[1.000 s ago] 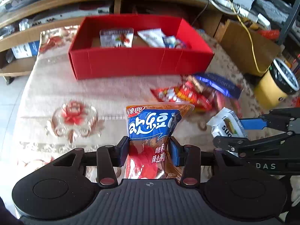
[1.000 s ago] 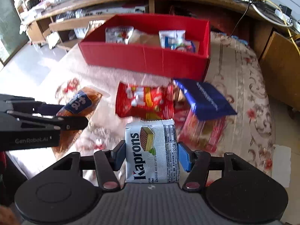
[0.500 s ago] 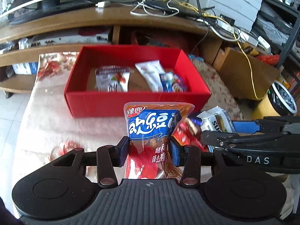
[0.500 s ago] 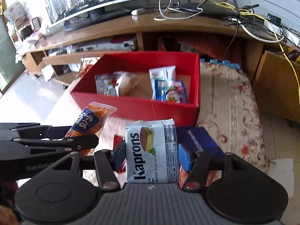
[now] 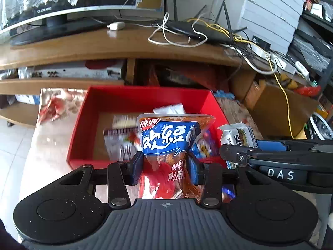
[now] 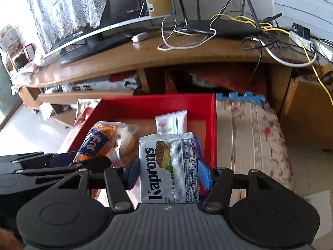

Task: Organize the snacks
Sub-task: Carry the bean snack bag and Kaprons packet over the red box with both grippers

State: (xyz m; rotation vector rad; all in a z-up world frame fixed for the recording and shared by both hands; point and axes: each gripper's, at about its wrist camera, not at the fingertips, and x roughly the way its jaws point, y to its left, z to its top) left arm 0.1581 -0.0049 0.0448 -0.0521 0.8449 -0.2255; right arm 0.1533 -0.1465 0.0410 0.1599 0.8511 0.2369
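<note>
My left gripper [image 5: 165, 169] is shut on a blue and orange snack bag [image 5: 170, 145], held upright just in front of the red box [image 5: 143, 98]. My right gripper [image 6: 168, 171] is shut on a silver Kaprons wafer pack [image 6: 168, 166], held beside it at the box's near right part. Each gripper shows in the other's view: the wafer pack [image 5: 237, 134] at right, the snack bag [image 6: 97, 142] at left. Several packets lie in the box, among them a white one [image 6: 171, 123] at the back.
The red box sits on a floral-cloth table [image 6: 249, 129]. Behind it runs a wooden TV stand [image 5: 124, 45] with a monitor [image 5: 52, 10], a router [image 6: 220, 28] and tangled cables. A cardboard box [image 5: 276, 108] and a bin [image 5: 320, 125] stand at right.
Both grippers have moved forward and up with their snacks, from over the loose pile on the table to the near edge of the red box. The pile has dropped out of view.
</note>
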